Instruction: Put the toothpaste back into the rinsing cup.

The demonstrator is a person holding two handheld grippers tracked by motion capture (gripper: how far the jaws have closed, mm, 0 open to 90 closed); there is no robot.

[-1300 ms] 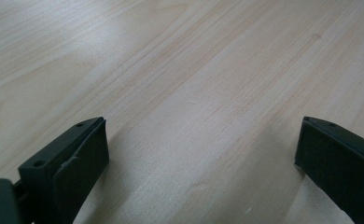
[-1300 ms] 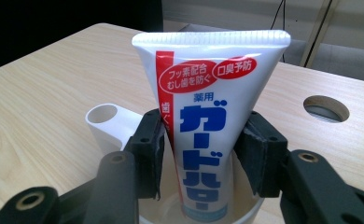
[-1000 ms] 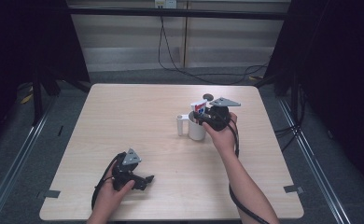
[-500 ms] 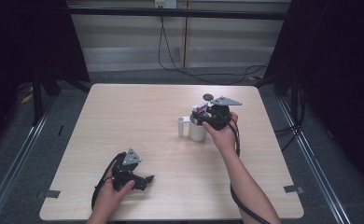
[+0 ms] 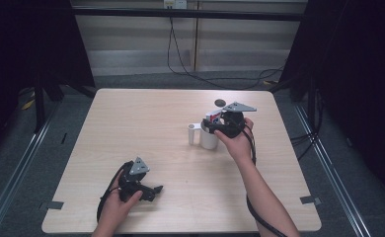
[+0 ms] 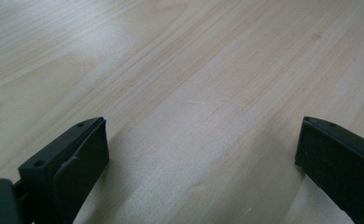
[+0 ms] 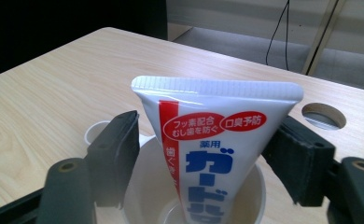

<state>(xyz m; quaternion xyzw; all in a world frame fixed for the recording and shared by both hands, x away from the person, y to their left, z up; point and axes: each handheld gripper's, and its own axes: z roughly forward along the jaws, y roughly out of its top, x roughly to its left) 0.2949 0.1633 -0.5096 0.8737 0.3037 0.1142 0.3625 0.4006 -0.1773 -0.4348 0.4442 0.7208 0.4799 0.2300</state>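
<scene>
Right gripper [image 7: 203, 154] jaws straddle the upright toothpaste tube [image 7: 217, 154] standing cap-down in the white cup [image 5: 209, 139], grip contact unclear; left gripper [image 5: 140, 183] open, empty, near worktop's front edge.

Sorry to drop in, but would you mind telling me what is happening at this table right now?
A person is working at a wooden table with a handheld gripper in each hand. The right gripper is over a white cup, its jaws on either side of a toothpaste tube standing cap-down in the cup; whether they are clamped on it or have let go is hard to tell. A small white cylinder stands beside the cup. The left gripper rests near the front edge, open and holding nothing.
</scene>
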